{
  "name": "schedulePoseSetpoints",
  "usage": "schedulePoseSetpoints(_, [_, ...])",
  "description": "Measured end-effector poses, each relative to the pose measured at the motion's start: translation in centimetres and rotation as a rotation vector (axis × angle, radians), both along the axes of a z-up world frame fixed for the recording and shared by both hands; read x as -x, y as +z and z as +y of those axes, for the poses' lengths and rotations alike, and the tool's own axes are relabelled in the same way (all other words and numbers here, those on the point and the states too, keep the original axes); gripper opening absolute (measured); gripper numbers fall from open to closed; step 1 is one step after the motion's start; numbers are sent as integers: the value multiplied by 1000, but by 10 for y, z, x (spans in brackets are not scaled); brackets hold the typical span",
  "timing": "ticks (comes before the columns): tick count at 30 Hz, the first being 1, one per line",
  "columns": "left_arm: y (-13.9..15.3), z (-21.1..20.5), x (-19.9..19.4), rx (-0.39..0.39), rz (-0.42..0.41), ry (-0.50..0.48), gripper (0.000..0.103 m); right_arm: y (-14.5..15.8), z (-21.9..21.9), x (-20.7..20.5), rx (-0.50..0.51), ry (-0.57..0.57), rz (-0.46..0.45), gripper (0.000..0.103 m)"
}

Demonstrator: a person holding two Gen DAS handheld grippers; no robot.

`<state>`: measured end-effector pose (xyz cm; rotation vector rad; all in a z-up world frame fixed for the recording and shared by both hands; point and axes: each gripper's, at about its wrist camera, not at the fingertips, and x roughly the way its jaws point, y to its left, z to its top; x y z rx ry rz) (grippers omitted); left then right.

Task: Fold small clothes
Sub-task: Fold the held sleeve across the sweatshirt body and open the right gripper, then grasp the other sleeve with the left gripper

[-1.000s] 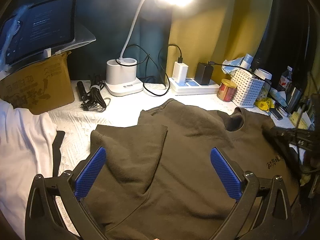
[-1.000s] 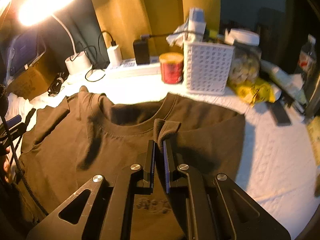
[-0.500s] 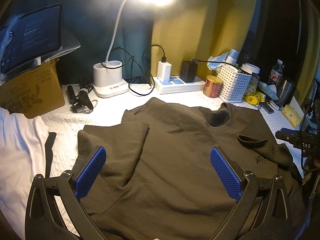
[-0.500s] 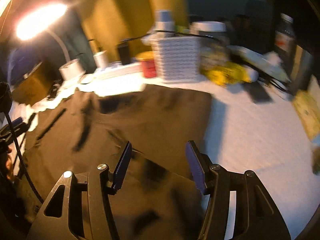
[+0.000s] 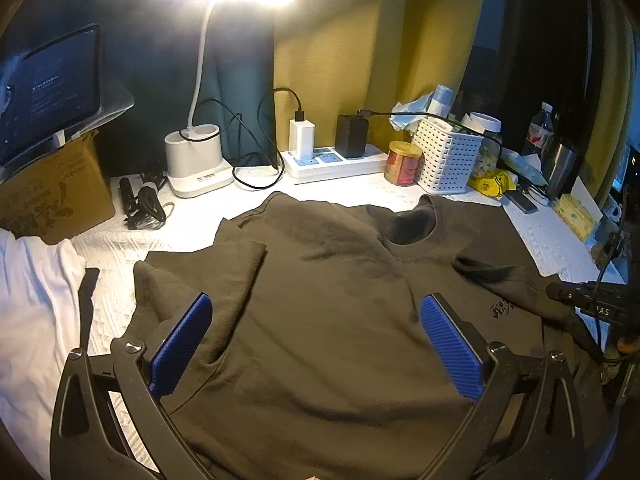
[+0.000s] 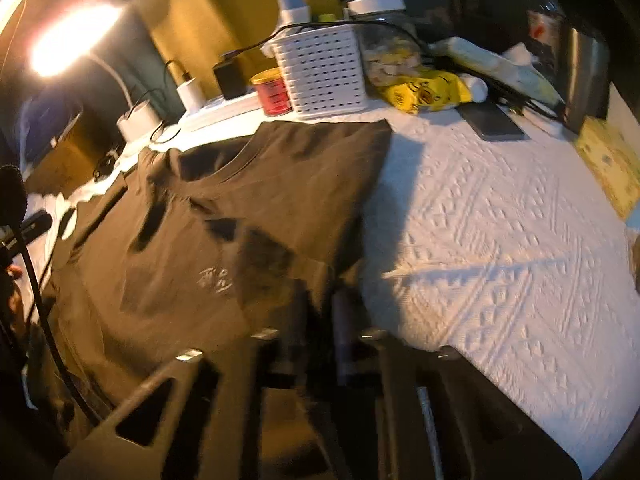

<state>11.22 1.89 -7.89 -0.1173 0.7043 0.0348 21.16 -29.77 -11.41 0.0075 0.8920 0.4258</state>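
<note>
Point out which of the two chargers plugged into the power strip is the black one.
The black charger is the one nearer the red can; the white charger sits toward the lamp base.

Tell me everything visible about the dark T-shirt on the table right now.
The dark T-shirt is olive-brown soft knit with a ribbed round collar and a small script print on the chest. It lies front up on the white textured cloth, both sleeves folded inward. The left tongs hover open over it; the right tongs appear shut on its edge, though that view is blurred.
</note>
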Motion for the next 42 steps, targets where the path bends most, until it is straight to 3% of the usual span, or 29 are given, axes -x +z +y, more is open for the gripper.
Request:
schedulePoseSetpoints(5, [1,4,6,-2,1,18,102,18,12,15,17,69,-83,9])
schedulePoseSetpoints(9, [1,10,13,5,-3,30,102,21,29,30,53,154,-97,9])
schedulePoseSetpoints(17, [-4,24,29,21,-2,41,102,-7,57,61,154,242,-9,9])
schedulePoseSetpoints(20, [-7,33,34,28,-2,52,102,-12,59,69,181,238,13,14])
schedulePoseSetpoints(22, [-10,40,37,37,0,58,102,-13,60,73,185,236,22,26])
schedulePoseSetpoints(24, [-12,48,40,41,2,68,102,-12,62,77,199,232,21,47])
schedulePoseSetpoints(32, [-17,87,40,24,11,102,102,8,65,75,172,169,-39,48])
schedulePoseSetpoints(40, [-26,116,16,35,52,65,101,14,67,54,127,91,-58,48])
schedulePoseSetpoints(42, [-30,121,8,46,65,50,94,15,65,48,121,67,-61,48])
